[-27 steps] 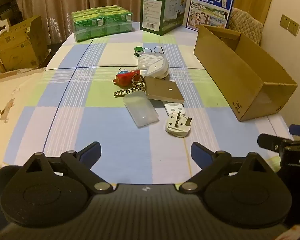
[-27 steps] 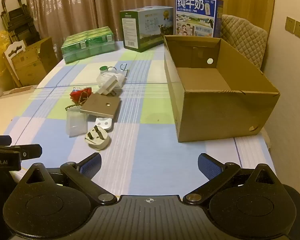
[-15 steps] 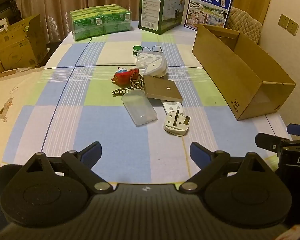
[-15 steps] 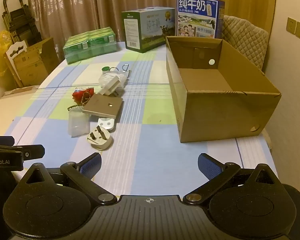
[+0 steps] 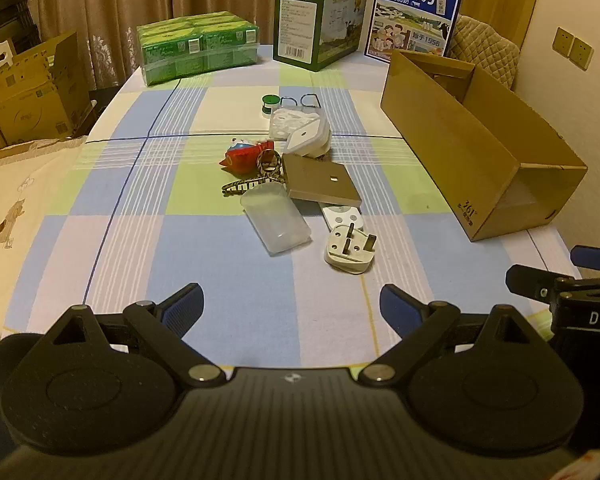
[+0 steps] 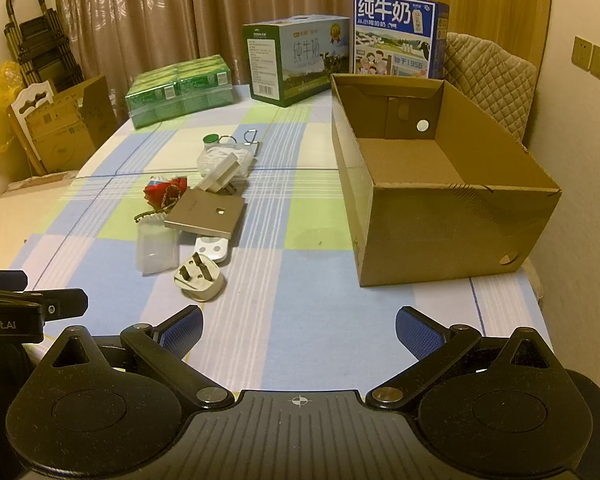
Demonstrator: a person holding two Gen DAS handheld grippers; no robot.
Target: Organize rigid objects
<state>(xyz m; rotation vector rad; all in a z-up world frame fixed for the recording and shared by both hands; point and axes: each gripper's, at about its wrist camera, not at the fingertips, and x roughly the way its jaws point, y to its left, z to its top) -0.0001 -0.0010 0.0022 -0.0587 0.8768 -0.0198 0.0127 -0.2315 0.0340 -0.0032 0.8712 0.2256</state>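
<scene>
Small rigid items sit clustered mid-table on the checked cloth: white plug nearest, prongs up, just beside a clear plastic case; a tan square plate lies partly over a white piece, w/ hair clip, red toy & white adapter behind. The cardboard box stands to the right, apparently empty. Left gripper & right gripper hover near the table's edge, fingers spread wide, nothing between.
</scene>
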